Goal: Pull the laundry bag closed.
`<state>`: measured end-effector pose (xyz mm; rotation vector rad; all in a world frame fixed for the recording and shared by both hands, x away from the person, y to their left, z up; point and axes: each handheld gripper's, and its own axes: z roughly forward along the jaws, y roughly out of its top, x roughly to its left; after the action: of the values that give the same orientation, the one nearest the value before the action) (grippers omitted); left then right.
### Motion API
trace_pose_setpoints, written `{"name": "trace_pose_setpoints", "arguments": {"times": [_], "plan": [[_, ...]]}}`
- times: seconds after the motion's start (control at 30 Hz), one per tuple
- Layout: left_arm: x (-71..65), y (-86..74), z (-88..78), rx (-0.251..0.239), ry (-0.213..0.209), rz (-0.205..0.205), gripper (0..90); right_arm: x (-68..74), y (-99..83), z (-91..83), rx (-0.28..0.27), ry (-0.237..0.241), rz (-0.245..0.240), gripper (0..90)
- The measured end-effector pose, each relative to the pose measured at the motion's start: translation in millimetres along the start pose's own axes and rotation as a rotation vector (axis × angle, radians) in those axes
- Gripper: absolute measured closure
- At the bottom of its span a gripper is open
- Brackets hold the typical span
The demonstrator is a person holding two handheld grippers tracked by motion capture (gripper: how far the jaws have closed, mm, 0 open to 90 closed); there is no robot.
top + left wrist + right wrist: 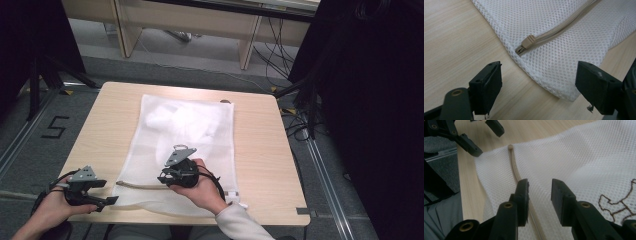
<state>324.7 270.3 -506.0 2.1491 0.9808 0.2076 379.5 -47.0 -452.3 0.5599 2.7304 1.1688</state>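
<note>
Near the front edge of the surface (270, 150) lies my mesh bag (200, 125), bare wood either side. Left tongs (102, 192) released, wide, just off the zipper pull (528, 41). Right tongs (539, 191) half open over the zipper (515, 171), gripping nothing.

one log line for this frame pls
scene: white mesh laundry bag flat on table | zipper shut, pull at left end | left gripper open, off bag corner | right gripper half open over zipper, nothing held
</note>
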Motion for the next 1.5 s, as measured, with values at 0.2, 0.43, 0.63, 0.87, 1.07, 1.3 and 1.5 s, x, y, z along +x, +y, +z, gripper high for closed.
{"name": "trace_pose_setpoints", "arguments": {"times": [0.2,0.43,0.63,0.87,1.07,1.3,1.5], "plan": [[-0.1,-0.2,-0.2,0.0,-0.009,-0.005,20.7,3.8,7.2,9.9,0.0,0.015,-0.017,67.8],[-0.6,-0.9,0.9,0.004,-0.017,-0.025,20.8,10.7,18.2,27.4,0.018,0.049,-0.02,68.7],[-0.4,-0.5,0.7,0.001,-0.008,-0.019,20.8,14.8,30.3,42.6,0.027,0.076,-0.043,69.7],[-1.1,-0.6,1.3,-0.013,-0.015,-0.036,20.8,20.6,41.1,62.0,0.036,0.103,-0.043,70.8],[-1.1,-0.8,1.4,-0.012,-0.016,-0.038,21.0,23.8,45.5,76.9,0.053,0.12,-0.049,72.1],[0.8,-0.9,0.6,0.006,-0.026,-0.024,21.1,26.5,50.1,87.8,0.074,0.13,-0.059,73.4],[0.9,-0.8,0.4,0.005,-0.026,-0.025,21.1,26.1,52.0,101.5,0.083,0.126,-0.065,73.6]]}}
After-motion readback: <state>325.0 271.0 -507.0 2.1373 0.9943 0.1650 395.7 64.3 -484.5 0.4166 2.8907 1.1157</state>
